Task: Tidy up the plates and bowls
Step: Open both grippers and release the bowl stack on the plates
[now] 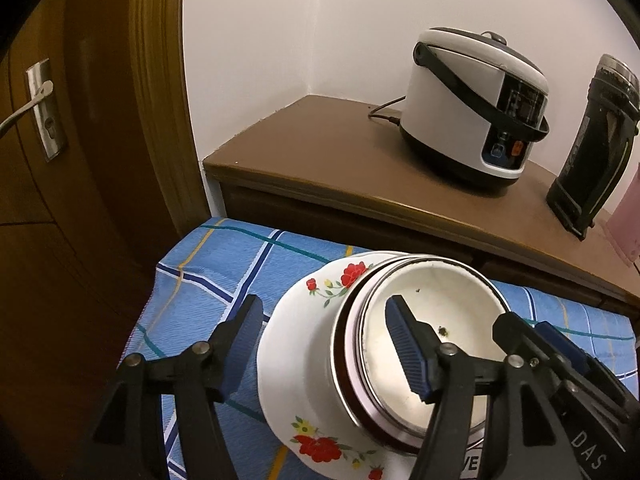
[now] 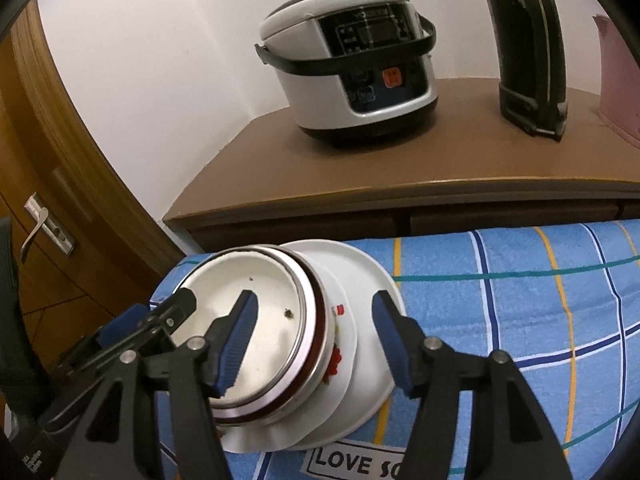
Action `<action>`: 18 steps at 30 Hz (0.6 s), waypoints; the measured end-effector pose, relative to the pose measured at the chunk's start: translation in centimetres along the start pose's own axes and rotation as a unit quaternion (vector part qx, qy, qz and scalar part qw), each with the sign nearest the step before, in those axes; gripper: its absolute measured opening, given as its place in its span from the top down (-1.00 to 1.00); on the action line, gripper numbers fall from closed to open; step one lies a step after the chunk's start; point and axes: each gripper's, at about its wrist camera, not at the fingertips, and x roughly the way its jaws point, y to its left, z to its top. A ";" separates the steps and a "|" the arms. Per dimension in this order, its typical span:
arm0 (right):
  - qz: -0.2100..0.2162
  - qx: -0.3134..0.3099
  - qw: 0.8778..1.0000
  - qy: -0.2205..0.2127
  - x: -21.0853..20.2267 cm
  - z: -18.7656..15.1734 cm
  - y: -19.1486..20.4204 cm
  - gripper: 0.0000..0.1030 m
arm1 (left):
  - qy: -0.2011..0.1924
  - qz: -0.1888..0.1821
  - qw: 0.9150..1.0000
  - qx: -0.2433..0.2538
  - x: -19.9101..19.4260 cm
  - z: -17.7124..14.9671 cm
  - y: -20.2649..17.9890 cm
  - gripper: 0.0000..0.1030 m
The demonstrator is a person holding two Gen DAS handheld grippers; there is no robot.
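The bowls [image 1: 420,344] sit stacked mouth-up on plates [image 1: 296,320] on the checked cloth [image 1: 208,276]; my left claw [image 1: 324,344] and right claw [image 2: 316,340] gape, straddling opposite rims; rice cooker [image 1: 472,108] behind.

Black flask [image 2: 528,48] cut off at the top edge, pink object [image 1: 626,220] mostly beyond the right edge, patch lettering [image 2: 352,462] cropped by the bottom edge, stack's [image 2: 280,344] lower dishes hidden under the top bowl, rice cooker [image 2: 352,68] panel text too small to read.
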 end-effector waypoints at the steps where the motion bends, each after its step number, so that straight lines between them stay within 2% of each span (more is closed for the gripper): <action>1: 0.000 -0.001 1.000 0.000 0.0 0.0 0.0 -0.18 | 0.000 0.002 1.000 0.004 0.0 -0.1 0.0 -0.28; 7: 0.003 -0.007 1.000 -0.009 -0.7 -0.4 0.1 -0.19 | -0.005 0.006 1.000 0.016 -0.7 -0.9 -0.1 -0.28; 18: -0.008 -0.014 0.999 -0.032 -2.9 -1.2 -0.1 -0.39 | -0.025 0.007 0.999 0.025 -2.9 -1.8 -0.7 -0.28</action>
